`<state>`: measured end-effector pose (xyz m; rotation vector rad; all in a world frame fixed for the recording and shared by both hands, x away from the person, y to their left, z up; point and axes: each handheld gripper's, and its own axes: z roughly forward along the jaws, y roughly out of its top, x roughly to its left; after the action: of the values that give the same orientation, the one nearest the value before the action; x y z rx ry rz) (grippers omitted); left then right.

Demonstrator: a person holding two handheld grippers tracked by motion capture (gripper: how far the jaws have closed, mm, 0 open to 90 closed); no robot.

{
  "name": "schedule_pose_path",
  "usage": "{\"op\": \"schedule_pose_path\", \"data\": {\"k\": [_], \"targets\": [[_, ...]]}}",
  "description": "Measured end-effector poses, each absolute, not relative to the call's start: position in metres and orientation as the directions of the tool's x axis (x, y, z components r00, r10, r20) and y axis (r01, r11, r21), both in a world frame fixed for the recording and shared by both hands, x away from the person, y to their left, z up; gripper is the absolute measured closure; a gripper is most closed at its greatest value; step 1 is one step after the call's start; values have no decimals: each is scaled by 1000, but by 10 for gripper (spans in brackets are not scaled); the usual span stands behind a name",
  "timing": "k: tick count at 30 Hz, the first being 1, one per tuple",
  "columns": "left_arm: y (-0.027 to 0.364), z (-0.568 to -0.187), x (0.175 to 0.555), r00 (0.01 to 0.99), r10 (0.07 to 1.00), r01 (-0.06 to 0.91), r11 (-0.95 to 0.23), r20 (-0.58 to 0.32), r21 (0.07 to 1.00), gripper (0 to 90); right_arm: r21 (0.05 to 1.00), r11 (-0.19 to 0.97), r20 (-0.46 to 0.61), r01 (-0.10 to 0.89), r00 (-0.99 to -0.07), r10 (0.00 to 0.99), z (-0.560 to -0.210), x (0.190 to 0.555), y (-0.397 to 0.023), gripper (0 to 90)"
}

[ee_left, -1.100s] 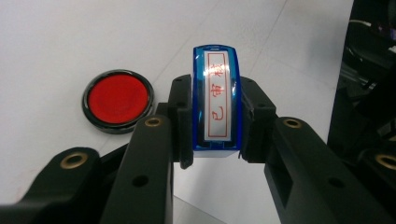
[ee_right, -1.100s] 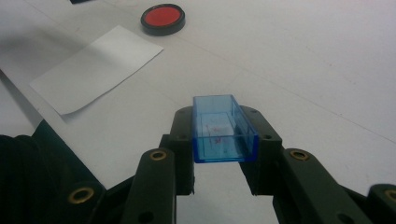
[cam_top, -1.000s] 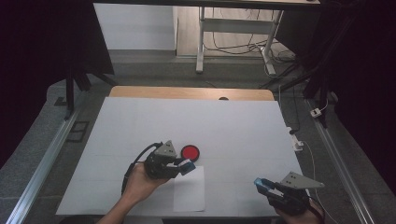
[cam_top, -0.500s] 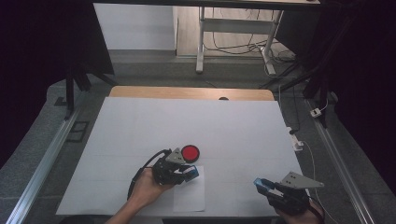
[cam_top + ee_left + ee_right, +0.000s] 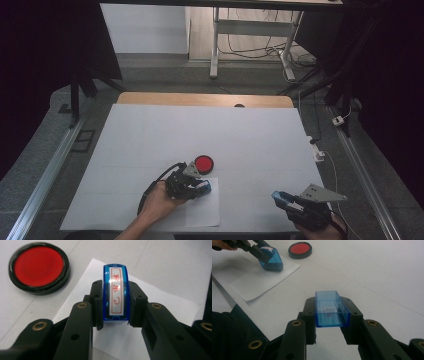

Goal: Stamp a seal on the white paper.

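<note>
Blue plastic stamp (image 5: 115, 292) is clamped in left gripper (image 5: 192, 186) over white paper sheet (image 5: 204, 210), likely for stamping; its clear blue cap (image 5: 331, 308) is gripped aside by right gripper (image 5: 332, 315).

Both grippers (image 5: 202, 187) (image 5: 281, 199) have black jaws with brass-ringed holes (grey three-cornered plates on top).

Paper sheet (image 5: 202, 210) lies on the table (image 5: 150, 130) at its near edge, left of centre; ink pad (image 5: 204, 163) sits on the table just beyond the sheet's far edge. Left gripper (image 5: 200, 186) holds a stamp (image 5: 116, 291) over the sheet's far part. Right gripper (image 5: 281, 198), well apart at the table's near right, holds an open-topped cap (image 5: 332, 308) above bare table.
</note>
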<state>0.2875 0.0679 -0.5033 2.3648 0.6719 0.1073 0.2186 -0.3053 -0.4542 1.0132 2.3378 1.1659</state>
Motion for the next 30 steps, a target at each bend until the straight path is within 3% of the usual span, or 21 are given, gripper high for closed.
{"op": "schedule_pose_path", "data": {"k": [7, 20, 30], "targets": [[60, -501, 284, 866, 497, 426, -679, -53, 598, 699, 792, 414, 14, 448, -691, 723, -454, 219, -305, 681], [65, -504, 292, 842, 520, 492, -633, -143, 598, 702, 789, 424, 2, 445, -692, 722, -454, 218, -303, 681], [65, -506, 291, 851, 508, 475, -641, -131, 603, 703, 785, 430, 1, 446, -695, 719, -454, 218, -303, 681]]}}
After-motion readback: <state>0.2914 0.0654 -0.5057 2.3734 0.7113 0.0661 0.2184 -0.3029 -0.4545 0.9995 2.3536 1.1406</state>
